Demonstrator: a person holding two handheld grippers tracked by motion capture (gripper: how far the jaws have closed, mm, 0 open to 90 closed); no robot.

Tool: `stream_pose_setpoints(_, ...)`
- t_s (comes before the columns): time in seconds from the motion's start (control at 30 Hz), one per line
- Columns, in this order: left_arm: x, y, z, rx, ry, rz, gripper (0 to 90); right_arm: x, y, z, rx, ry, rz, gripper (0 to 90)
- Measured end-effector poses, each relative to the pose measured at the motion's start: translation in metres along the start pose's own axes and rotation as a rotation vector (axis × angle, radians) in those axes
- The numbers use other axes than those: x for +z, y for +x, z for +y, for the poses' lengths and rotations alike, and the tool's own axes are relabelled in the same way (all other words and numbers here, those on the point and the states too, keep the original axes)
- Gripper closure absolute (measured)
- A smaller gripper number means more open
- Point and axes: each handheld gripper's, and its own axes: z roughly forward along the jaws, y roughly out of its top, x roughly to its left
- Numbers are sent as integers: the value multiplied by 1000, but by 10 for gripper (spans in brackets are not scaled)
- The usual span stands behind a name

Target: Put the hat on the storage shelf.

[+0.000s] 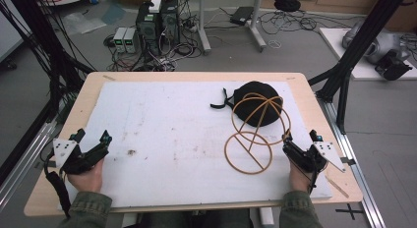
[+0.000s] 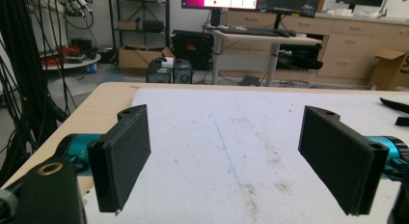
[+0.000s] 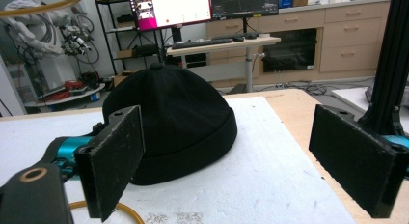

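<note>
A black cap [image 1: 255,103] lies on the white mat [image 1: 162,120] at the back right, its strap trailing left. A tan wire hat stand [image 1: 253,132] made of rings stands in front of it, partly over it. My right gripper [image 1: 301,138] rests open near the mat's right edge, just right of the stand's base ring. In the right gripper view the cap [image 3: 173,118] sits ahead of the open jaws, and a bit of tan ring [image 3: 125,212] shows low down. My left gripper [image 1: 92,137] is open at the mat's left edge, and nothing lies between its pads [image 2: 120,159].
The wooden table [image 1: 88,90] borders the mat on all sides. A small dark stain [image 1: 131,152] marks the mat near the left gripper. Black frame posts [image 1: 354,46] rise at the right. Computers and cables [image 1: 157,26] sit on the floor beyond.
</note>
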Motion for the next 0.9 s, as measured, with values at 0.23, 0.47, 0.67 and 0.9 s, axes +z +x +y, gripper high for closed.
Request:
stream_pose_setpoints(0.23, 0, -3, 2, 1, -7, -5, 190, -6, -3, 1, -6, -6, -9, 115)
stream_pose_setpoints(0.47, 5, -1, 2, -4, 8, -17, 190, -9, -8, 1, 3, -11, -24, 114)
stream_pose_setpoints(0.67, 5, -2, 1, -8, 14, -13, 184, -9, -9, 1, 0, -8, -20, 114)
stream_pose_setpoints(0.9, 7, -4, 1, -11, 18, -26, 183, -8, -9, 1, -15, -2, -19, 114)
